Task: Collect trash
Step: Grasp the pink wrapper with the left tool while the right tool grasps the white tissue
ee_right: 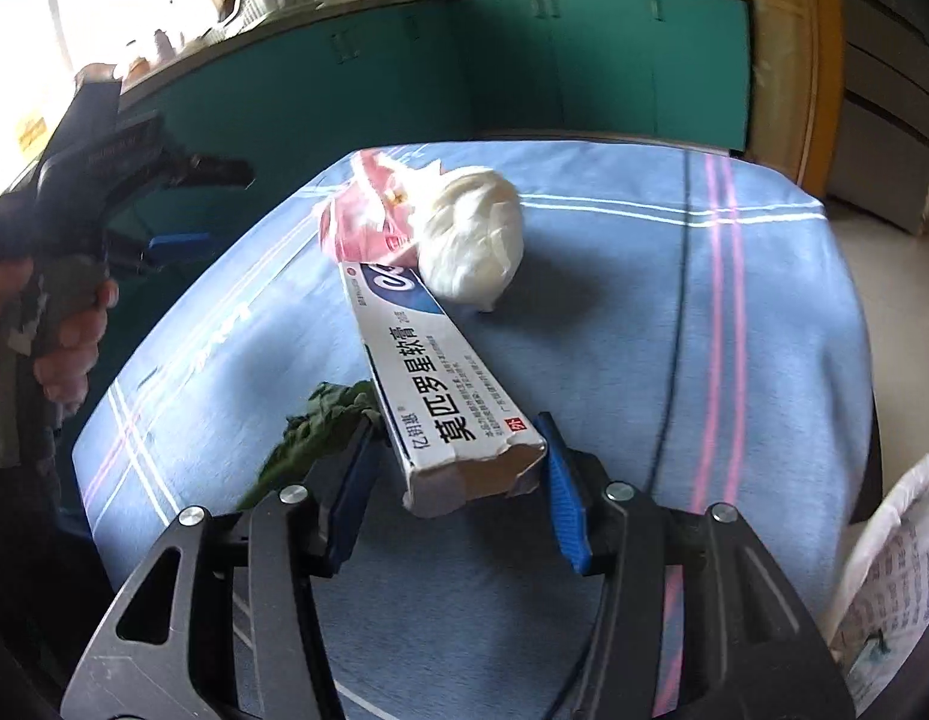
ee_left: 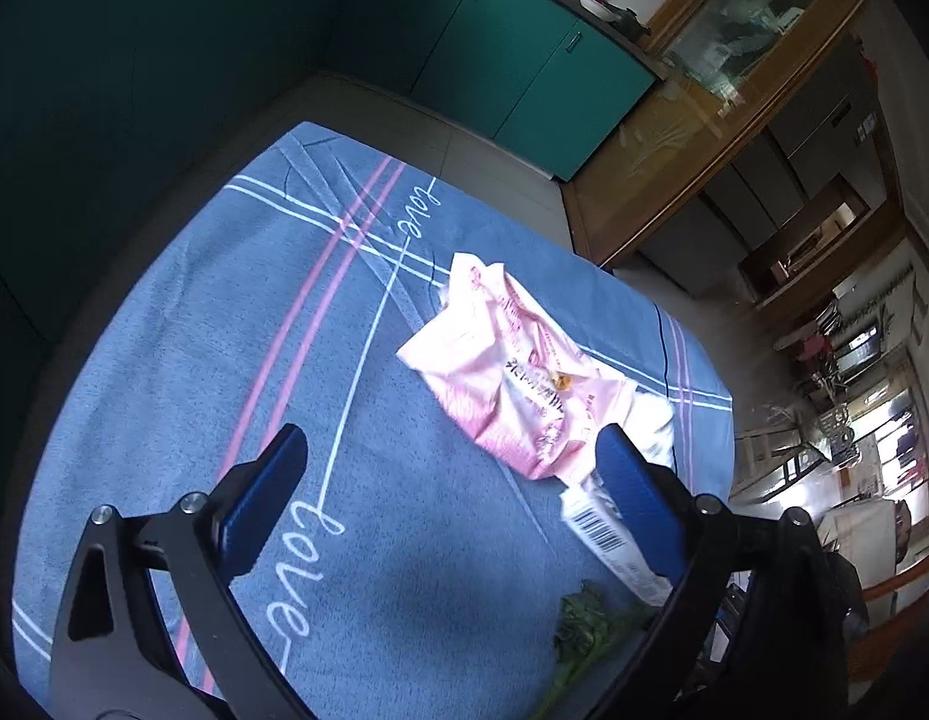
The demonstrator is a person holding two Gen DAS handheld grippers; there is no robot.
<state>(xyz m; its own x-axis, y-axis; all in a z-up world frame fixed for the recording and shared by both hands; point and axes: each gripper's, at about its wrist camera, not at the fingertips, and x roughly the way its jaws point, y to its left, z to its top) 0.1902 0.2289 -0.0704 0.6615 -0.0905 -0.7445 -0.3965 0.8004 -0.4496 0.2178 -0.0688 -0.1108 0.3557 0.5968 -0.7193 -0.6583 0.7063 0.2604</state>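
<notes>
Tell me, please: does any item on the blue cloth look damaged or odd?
Yes. The ointment box has a torn, crushed open end, the one between the fingers of the open right claw. A wilted green leaf lies beside it. Farther back, a crumpled pink wrapper and a wadded white tissue lie together.

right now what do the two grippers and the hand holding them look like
Both the left gripper and right gripper have black angular frames with triangular cutouts, silver bolts and blue ribbed finger pads. In the right wrist view a bare hand grips the left one's black handle.
</notes>
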